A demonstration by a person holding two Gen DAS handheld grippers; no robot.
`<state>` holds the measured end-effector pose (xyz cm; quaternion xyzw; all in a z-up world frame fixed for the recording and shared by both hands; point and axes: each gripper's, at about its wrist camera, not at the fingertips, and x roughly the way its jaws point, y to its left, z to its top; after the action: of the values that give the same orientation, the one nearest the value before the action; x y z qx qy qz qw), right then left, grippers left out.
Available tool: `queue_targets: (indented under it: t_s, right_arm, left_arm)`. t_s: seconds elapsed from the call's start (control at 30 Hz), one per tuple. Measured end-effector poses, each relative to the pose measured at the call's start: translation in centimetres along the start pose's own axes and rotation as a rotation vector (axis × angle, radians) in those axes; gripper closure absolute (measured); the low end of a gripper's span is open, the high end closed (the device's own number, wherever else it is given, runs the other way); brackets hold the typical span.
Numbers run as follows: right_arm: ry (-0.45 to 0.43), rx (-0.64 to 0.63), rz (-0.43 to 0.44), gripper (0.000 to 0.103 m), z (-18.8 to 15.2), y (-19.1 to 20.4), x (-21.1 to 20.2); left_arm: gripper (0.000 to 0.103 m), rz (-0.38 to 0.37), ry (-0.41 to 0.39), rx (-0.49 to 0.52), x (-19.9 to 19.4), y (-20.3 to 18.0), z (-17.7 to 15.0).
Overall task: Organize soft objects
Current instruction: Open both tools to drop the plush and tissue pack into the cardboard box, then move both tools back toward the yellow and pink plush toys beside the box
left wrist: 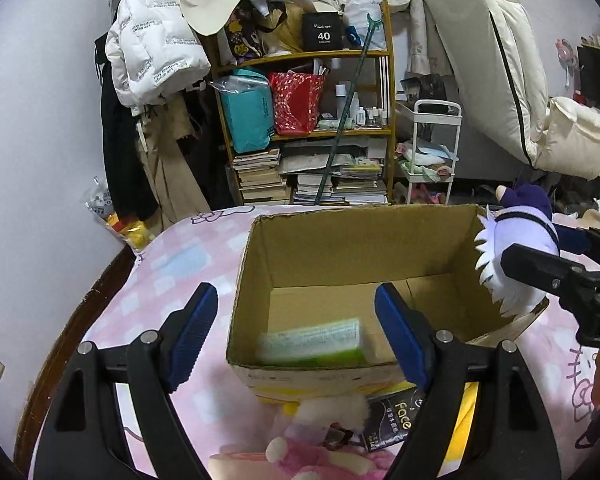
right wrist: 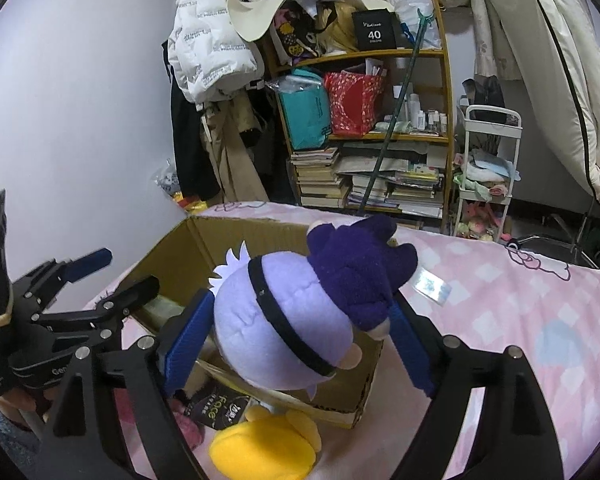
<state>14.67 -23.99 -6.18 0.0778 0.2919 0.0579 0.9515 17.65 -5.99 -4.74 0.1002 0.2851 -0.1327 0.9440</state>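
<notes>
An open cardboard box (left wrist: 340,248) stands on the pink bed cover (left wrist: 172,264). A green pack (left wrist: 316,342), blurred, lies at its near inside wall. My left gripper (left wrist: 298,334) is open over the box's near rim, with nothing between its blue pads. A pale purple plush (right wrist: 284,312) with a dark purple cap and a black band sits between the pads of my right gripper (right wrist: 300,340), which is shut on it. The plush hangs over the box's right near corner (right wrist: 356,408). In the left wrist view the same plush (left wrist: 516,232) shows at the box's right wall.
A yellow plush (right wrist: 264,444), a pink plush (left wrist: 320,456) and a black "Face" pack (left wrist: 396,420) lie on the bed in front of the box. Behind the bed stand a crowded wooden shelf (left wrist: 308,120), hanging coats (left wrist: 152,40) and a white cart (left wrist: 432,152).
</notes>
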Motion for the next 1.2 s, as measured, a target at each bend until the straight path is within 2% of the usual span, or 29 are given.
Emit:
queue_targets:
  t_s: [0.1,0.17,0.23,0.3,0.37,0.77,0.97,1.2]
  right_arm:
    - [0.009,-0.002,-0.018,0.012,-0.3,0.0,0.0]
    - [0.003,0.008,-0.022,0.003,-0.4,-0.1,-0.1]
    - [-0.005,0.021,-0.024,0.002,-0.4,-0.2,-0.4]
    - [-0.003,0.030,-0.026,0.002,-0.4,-0.3,-0.7]
    - [-0.005,0.039,-0.031,0.001,-0.3,-0.3,-1.1]
    - [-0.049,0.016,-0.037,0.000,-0.2,1.3,-4.7]
    - [-0.036,-0.003,-0.040,0.000,-1.1,2.5,-5.3]
    - [-0.008,0.016,-0.046,0.000,-2.3,3.0,-5.5]
  left_arm:
    - [0.018,0.010,-0.012,-0.003,-0.5,0.1,0.1]
    - [0.018,0.012,-0.015,-0.011,-0.9,0.3,0.1]
    - [0.017,0.019,-0.012,-0.021,-1.2,0.6,0.2]
    - [0.009,0.033,-0.008,-0.029,-1.7,0.8,0.2]
    - [0.007,0.044,-0.027,-0.034,-2.6,1.1,0.2]
    - [0.006,0.037,0.036,-0.078,-6.7,2.8,-0.4]
    - [0.006,0.066,0.055,-0.063,-7.9,3.1,-1.2]
    - [0.006,0.056,0.101,-0.078,-8.4,3.3,-2.3]
